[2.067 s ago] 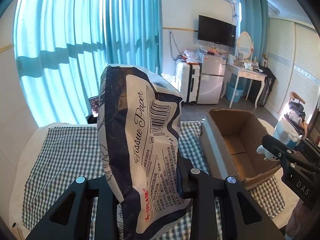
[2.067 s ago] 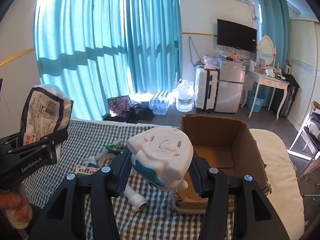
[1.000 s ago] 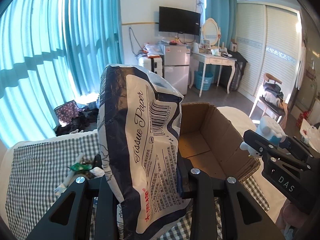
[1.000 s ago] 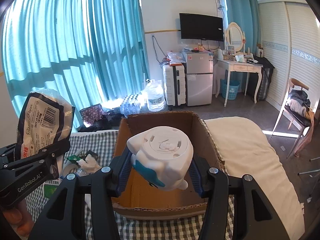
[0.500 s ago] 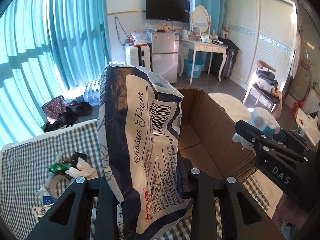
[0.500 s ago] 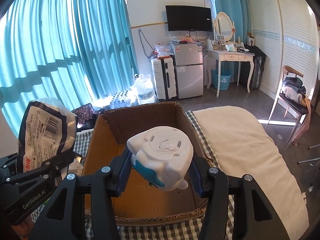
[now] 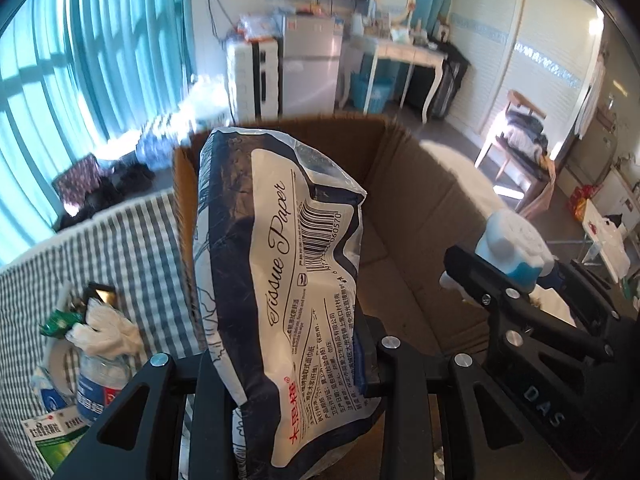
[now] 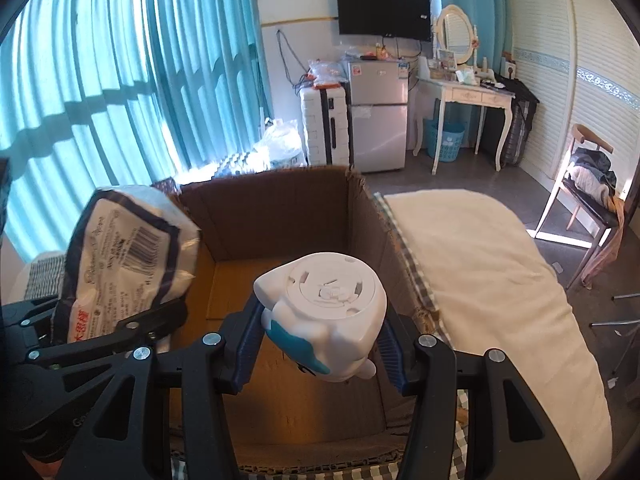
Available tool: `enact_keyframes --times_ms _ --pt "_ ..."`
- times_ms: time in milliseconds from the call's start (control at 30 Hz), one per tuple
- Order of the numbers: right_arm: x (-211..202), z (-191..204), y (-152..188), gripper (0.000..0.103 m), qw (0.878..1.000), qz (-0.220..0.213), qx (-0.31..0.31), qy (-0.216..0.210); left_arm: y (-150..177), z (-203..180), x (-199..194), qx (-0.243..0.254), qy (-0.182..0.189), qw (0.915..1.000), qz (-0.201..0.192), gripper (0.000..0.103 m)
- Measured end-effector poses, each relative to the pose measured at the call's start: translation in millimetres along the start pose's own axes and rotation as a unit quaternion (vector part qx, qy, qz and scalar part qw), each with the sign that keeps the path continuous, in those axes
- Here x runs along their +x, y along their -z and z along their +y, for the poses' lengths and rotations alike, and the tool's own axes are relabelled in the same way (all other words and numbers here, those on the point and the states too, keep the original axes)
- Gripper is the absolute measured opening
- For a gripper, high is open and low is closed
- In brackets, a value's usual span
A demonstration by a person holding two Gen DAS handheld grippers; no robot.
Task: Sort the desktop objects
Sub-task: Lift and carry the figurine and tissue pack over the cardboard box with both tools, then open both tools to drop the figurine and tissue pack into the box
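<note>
My left gripper is shut on a navy and white tissue paper pack and holds it over the left part of an open cardboard box. The pack also shows in the right wrist view. My right gripper is shut on a white and blue round toy and holds it above the inside of the box. The toy also shows in the left wrist view, at the box's right side.
Left of the box on the checked cloth lie a water bottle, crumpled white paper, a green wrapper and a green and white carton. A cream blanket lies right of the box.
Both grippers have moved right and forward with their loads, from over the checked cloth to over the open box. The box now fills the middle of both views.
</note>
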State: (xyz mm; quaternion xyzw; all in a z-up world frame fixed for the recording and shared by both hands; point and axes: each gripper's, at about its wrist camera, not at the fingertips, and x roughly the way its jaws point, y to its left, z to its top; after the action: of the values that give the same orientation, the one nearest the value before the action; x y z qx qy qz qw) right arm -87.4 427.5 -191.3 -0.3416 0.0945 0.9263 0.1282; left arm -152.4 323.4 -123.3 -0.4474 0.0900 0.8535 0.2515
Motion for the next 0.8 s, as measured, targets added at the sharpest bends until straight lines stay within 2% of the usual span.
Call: enact_keyframes --times_ms 200,267,400,533,667,700,733,800 --pt "20.0 -0.1 8.2 0.051 0.999 0.033 -0.007 0.006 2.6 0.2 18.0 0.004 -0.007 0.9995 0.031 0.031" --pt "30.8 2.0 13.1 0.051 0.998 0.055 -0.012 0.009 2.7 -0.5 20.0 0.010 -0.019 0.9992 0.034 0.031" --pt "41.7 2.3 21.0 0.051 0.997 0.074 -0.026 0.024 1.4 -2.3 17.9 0.017 -0.017 0.9992 0.033 0.032" --pt "39.7 -2.2 21.5 0.051 0.997 0.067 -0.018 0.024 -0.3 -2.6 18.0 0.012 -0.019 0.9992 0.033 0.035" --pt "31.3 -2.7 19.9 0.052 0.998 0.039 -0.022 0.034 -4.3 1.6 12.3 -0.002 -0.035 0.9990 0.026 0.051" --pt "29.2 -2.3 19.4 0.056 0.999 0.033 -0.021 0.036 -5.8 4.5 11.2 -0.007 -0.040 0.9988 0.026 0.055" --pt "27.6 -1.3 18.4 0.063 0.999 0.029 -0.019 0.037 -7.0 7.4 9.1 -0.011 -0.039 0.9989 0.025 0.056" --pt "20.0 -4.5 16.9 0.070 0.999 0.010 -0.008 0.044 -9.3 10.6 2.4 -0.018 -0.027 0.9993 0.020 0.060"
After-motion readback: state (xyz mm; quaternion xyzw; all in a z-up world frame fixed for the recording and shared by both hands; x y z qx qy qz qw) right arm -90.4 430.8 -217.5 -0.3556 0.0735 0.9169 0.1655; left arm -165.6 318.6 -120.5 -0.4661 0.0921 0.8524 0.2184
